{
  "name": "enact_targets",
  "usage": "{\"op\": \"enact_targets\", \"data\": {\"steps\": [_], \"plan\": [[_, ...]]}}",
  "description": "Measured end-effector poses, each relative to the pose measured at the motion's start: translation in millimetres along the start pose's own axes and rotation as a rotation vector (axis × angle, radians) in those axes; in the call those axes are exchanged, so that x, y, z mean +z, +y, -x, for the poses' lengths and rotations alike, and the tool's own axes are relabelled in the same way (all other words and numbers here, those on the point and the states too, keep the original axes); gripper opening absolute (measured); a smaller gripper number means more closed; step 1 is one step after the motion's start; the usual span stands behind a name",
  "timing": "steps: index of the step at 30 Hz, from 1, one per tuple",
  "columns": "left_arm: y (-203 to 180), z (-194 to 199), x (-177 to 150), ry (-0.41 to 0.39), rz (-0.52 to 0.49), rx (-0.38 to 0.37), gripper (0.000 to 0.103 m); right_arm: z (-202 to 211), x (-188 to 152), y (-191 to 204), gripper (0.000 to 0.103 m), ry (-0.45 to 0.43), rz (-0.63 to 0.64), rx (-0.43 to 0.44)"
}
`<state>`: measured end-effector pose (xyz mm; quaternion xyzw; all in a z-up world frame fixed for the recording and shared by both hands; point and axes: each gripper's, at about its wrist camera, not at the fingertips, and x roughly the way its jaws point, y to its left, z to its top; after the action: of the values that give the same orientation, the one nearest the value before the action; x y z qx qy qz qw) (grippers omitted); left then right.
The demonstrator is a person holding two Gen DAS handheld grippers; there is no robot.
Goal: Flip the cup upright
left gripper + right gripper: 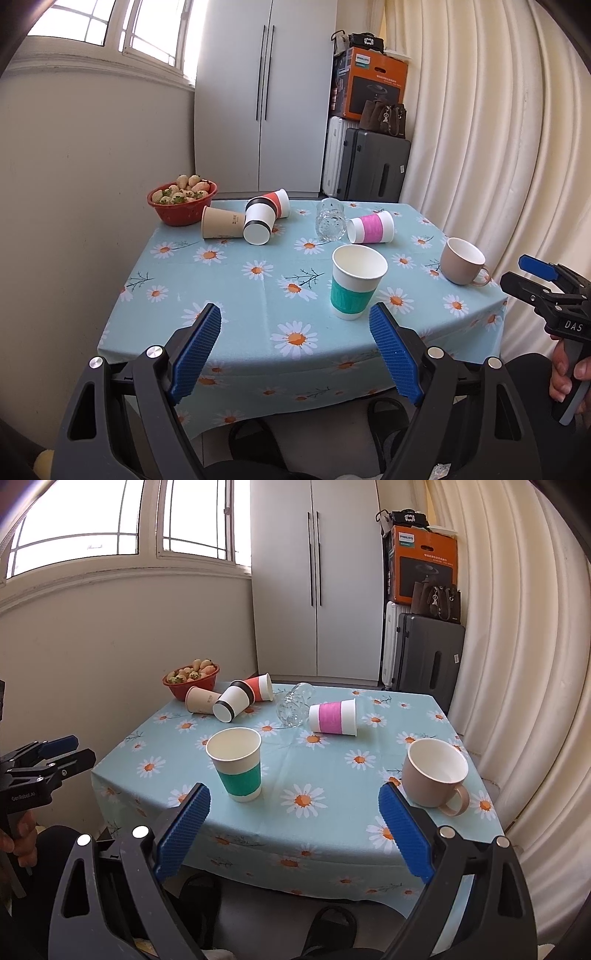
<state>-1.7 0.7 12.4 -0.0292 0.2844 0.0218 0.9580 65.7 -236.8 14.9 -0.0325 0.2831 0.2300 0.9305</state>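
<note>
A green-banded paper cup (356, 282) (236, 764) stands upright near the table's front. A beige mug (463, 260) (434, 773) stands upright at the right. A pink-banded cup (371, 228) (332, 717), a clear glass (330, 218) (294, 704), a black-banded cup (258, 223) (232, 703), a red-banded cup (276, 202) (260, 687) and a brown cup (221, 222) (201, 700) lie on their sides at the back. My left gripper (295, 350) (59, 753) is open and empty before the front edge. My right gripper (293, 830) (524, 275) is open and empty there too.
A red bowl of strawberries (181, 199) (190, 679) sits at the table's back left corner. The table has a blue daisy cloth (236, 280) (332, 775). A wall is on the left, a curtain (498, 147) on the right, suitcases (369, 166) and a cabinet behind.
</note>
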Motion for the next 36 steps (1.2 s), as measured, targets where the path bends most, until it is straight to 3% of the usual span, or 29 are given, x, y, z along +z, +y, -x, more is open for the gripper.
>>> {"op": "enact_targets", "data": {"steps": [36], "plan": [[-1.0,-0.4,-0.5,-0.011,0.007,-0.001,0.081,-1.7,-1.7,-1.0,0.093,0.005,-0.008,-0.012]]}}
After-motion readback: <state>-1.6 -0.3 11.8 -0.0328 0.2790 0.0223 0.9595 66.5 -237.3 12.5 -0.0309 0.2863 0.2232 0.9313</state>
